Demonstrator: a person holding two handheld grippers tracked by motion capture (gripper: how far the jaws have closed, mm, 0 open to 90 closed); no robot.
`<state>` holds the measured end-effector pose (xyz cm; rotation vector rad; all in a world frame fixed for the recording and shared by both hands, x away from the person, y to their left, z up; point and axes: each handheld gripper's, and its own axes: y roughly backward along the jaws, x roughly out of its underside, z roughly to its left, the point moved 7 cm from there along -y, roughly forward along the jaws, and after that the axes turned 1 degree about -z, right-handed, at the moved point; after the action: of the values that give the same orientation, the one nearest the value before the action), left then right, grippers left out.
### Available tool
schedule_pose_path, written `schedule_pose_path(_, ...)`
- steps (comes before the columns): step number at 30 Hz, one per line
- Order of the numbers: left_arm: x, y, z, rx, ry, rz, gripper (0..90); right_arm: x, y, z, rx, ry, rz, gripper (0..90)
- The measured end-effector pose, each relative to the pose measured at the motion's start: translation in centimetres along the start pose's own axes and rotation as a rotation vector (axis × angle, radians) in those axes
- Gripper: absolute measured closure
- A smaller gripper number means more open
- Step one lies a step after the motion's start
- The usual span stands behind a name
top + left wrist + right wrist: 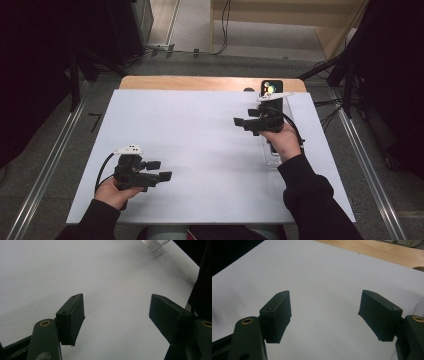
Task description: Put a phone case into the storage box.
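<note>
Two black handheld grippers over a white sheet-covered table (200, 150): we see the left gripper (159, 170) low at the near-left, jaws spread wide with nothing between them; the right gripper (241, 123) at the far-right, jaws also apart and empty. Just beside the right hand (285, 140) lies a clear plastic tray (272, 157); a dark phone-like object with coloured dots (272, 87) sits at the far edge

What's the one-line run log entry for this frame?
left gripper: open, empty | right gripper: open, empty | white table sheet: bare between them | clear plastic tray: under right hand
</note>
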<state>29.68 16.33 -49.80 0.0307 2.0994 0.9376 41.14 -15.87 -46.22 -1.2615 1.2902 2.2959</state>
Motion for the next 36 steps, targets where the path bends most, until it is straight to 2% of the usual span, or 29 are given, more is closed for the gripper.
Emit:
schedule_pose_path(7, 0.0, 0.1, -0.1, 0.006, -0.002, 0.001, 28.7, 0.9, 0.4, 0.7, -0.028, 0.017, 0.026, 24.0)
schedule_pose_path(14, 0.0, 0.1, -0.1, 0.01, -0.004, 0.002, 28.7, 1.8, 0.6, 1.9, -0.072, 0.008, 0.031, 24.0)
schedule_pose_path(36, 0.0, 0.0, -0.5, 0.032, -0.016, 0.003, 28.7, 5.7, 1.4, 5.0, -0.133, 0.073, 0.08, 23.8)
